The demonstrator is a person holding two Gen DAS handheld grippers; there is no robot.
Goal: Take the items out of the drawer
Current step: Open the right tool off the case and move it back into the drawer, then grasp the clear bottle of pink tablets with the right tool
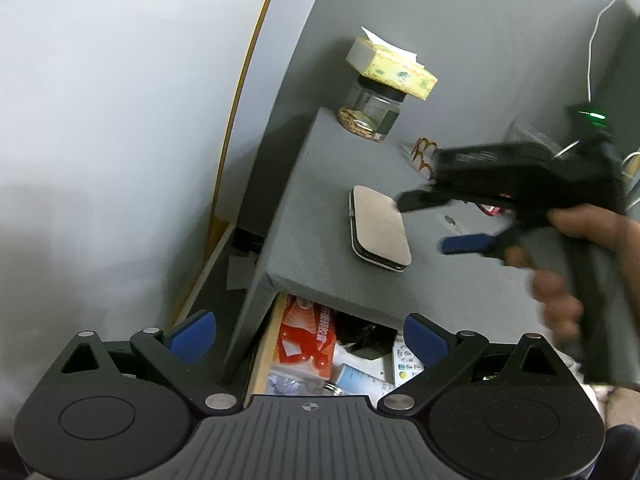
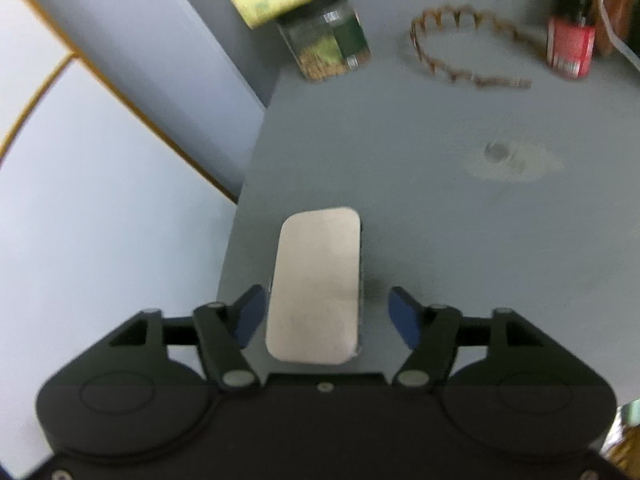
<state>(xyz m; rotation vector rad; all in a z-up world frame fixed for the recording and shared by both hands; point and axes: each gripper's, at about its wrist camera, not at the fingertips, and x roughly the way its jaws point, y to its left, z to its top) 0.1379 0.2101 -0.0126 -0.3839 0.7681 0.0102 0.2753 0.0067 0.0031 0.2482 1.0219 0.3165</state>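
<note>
The left gripper [image 1: 308, 340] hangs with jaws spread and empty over the open drawer [image 1: 264, 344], where a red packet [image 1: 306, 340], its print too small to read, and other items wait. The right gripper [image 2: 326, 312] stands apart around a beige case [image 2: 316, 284] near the cabinet top's [image 2: 440, 220] front-left corner, not pinching it. A nudge could slide the case off that edge. The jar [image 2: 324, 44] label is blurred.

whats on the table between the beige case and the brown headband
Nothing. In the right wrist view, the stretch between the beige case and the brown headband is bare grey table.
</note>
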